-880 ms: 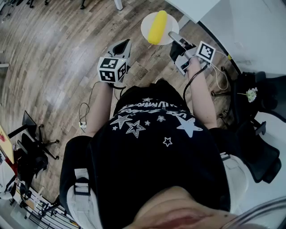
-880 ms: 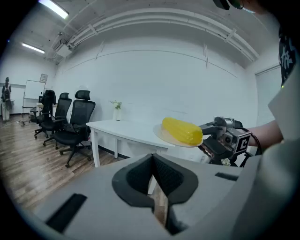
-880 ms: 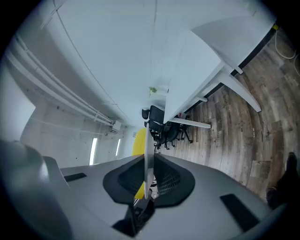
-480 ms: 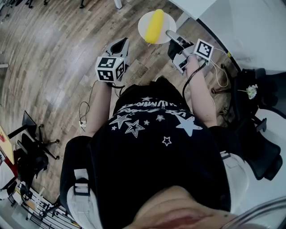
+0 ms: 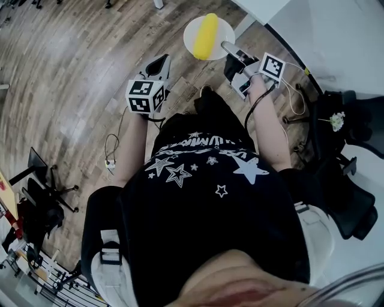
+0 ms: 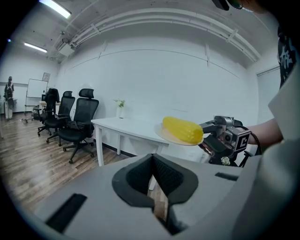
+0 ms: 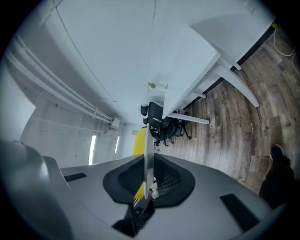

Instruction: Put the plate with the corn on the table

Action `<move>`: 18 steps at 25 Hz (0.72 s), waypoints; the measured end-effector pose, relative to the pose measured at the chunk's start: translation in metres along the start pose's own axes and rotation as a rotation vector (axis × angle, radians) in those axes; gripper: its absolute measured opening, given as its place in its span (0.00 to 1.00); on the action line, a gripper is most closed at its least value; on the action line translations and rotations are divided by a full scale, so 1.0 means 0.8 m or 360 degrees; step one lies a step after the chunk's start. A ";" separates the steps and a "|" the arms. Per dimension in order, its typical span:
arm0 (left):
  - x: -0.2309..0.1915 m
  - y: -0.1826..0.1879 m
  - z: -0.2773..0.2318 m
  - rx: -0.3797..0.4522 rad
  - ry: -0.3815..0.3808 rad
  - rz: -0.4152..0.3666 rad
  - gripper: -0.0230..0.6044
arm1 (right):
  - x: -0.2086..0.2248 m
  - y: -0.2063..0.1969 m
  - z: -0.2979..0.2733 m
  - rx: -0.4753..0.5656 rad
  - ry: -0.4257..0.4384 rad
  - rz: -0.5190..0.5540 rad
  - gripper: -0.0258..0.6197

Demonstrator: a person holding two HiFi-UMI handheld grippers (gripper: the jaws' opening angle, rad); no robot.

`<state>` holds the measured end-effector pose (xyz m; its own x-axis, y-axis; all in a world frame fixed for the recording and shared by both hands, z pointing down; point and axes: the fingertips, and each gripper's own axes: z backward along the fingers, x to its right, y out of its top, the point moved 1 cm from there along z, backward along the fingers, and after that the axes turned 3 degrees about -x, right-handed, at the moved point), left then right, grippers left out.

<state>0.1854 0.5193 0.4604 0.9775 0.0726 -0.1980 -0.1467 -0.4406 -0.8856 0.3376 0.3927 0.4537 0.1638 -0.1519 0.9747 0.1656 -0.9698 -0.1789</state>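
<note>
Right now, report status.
Left claw shut, empty. Right claw shut on plate rim, corn aboard. Plate over floor, short of table. Nothing in the way.

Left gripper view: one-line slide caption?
Left gripper, empty, looks at right gripper holding plate with corn near white table.

Beyond the plate [image 5: 191, 33], the table [image 5: 264, 7] is cut by the head view's top edge. In the right gripper view, the edge-on plate hides most of the corn [image 7: 138, 140].

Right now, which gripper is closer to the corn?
Right. The right gripper grips the rim of the plate carrying the corn; the left gripper holds nothing, off to the plate's side and apart from it.
</note>
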 end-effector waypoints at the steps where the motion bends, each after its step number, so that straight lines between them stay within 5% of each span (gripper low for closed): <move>1: -0.003 0.001 -0.003 0.0000 0.0005 0.0006 0.05 | 0.002 0.003 -0.003 -0.0005 -0.0003 -0.0003 0.10; 9: -0.048 0.019 -0.055 -0.0040 0.0065 0.0033 0.05 | 0.021 0.074 -0.061 -0.0045 0.0022 -0.0009 0.10; 18: -0.130 0.100 -0.178 -0.0030 0.0159 0.0069 0.05 | 0.031 0.215 -0.167 -0.0149 0.0086 0.0057 0.10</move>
<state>0.0938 0.3490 0.4695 0.9807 -0.0359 -0.1923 -0.1872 -0.4584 -0.8688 0.2400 0.1969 0.4650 0.1146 -0.1945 0.9742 0.0684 -0.9768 -0.2031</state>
